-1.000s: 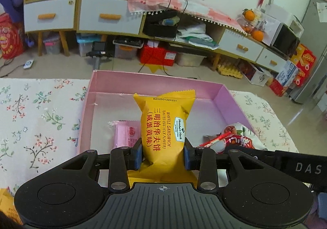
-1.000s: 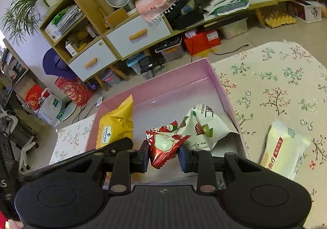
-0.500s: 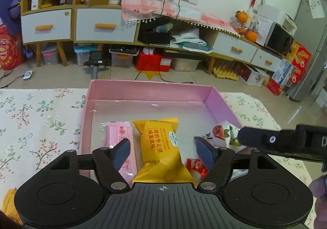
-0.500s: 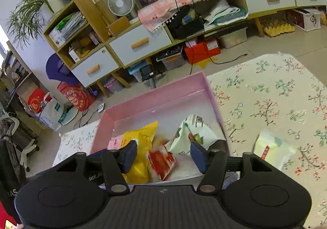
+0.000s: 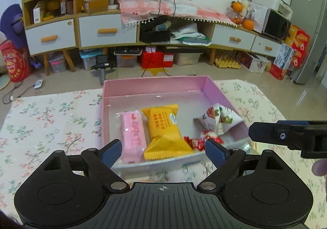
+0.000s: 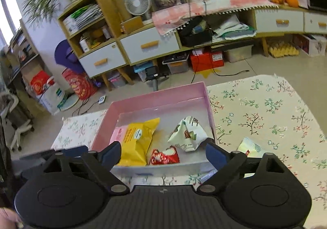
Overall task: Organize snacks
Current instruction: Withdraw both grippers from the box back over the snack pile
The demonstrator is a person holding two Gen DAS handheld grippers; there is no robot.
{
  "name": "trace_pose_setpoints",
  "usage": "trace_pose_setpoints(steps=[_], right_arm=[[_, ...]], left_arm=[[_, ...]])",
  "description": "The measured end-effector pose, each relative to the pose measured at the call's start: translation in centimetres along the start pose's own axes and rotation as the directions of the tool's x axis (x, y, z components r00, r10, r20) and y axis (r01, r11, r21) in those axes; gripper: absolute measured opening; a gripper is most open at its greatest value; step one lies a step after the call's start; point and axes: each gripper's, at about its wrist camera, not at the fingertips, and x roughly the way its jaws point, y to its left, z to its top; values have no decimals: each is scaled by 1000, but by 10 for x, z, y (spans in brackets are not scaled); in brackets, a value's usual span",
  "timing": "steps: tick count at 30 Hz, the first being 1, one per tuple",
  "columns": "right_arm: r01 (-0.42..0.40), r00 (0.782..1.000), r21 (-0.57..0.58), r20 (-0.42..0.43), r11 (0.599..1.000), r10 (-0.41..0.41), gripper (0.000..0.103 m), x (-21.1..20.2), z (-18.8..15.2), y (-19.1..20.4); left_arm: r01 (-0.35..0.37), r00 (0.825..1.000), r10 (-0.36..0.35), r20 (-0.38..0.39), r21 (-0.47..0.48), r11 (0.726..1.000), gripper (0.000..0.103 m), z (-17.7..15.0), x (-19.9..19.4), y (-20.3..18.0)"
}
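Observation:
A pink box [image 5: 155, 83] stands on the floral table. Inside lie a pink packet [image 5: 133, 132], a yellow waffle packet [image 5: 164, 128], a red candy packet [image 5: 196, 142] and a white-green packet [image 5: 220, 120]. My left gripper [image 5: 163, 147] hovers above the box's near edge, its jaws opening, nothing pressed between them. My right gripper [image 6: 163, 152] hangs over the same edge, jaws also opening and free of the red candy packet [image 6: 164, 156] and the yellow waffle packet [image 6: 137, 141] below. One right-gripper finger [image 5: 265, 133] shows at the right of the left wrist view.
A white and yellow packet [image 6: 251, 147] lies on the tablecloth [image 6: 265, 110] right of the box. Beyond the table's far edge is floor, then low cabinets [image 5: 106, 30] with drawers. A person's fingertip [image 5: 318, 167] shows at the right edge.
The left gripper let go of the yellow packet and the right gripper let go of the red packet; both now lie in the box. Both grippers opened wide and drew back and up.

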Motion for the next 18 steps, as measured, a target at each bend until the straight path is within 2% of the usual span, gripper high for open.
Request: trace_pose_setpoints(steps=[3, 7, 18], right_arm=[[5, 1000, -47, -11, 999, -6, 70, -9, -6, 4], [4, 1000, -89, -16, 996, -5, 74, -20, -15, 6], [4, 1000, -141, -22, 990, -7, 78, -39, -41, -1]], left_arm=[[-9, 1000, 9, -10, 7, 1000, 96, -9, -13, 0], [-11, 999, 11, -32, 5, 1000, 96, -24, -26, 3], [-27, 998, 28, -62, 8, 1000, 98, -56, -43, 19]])
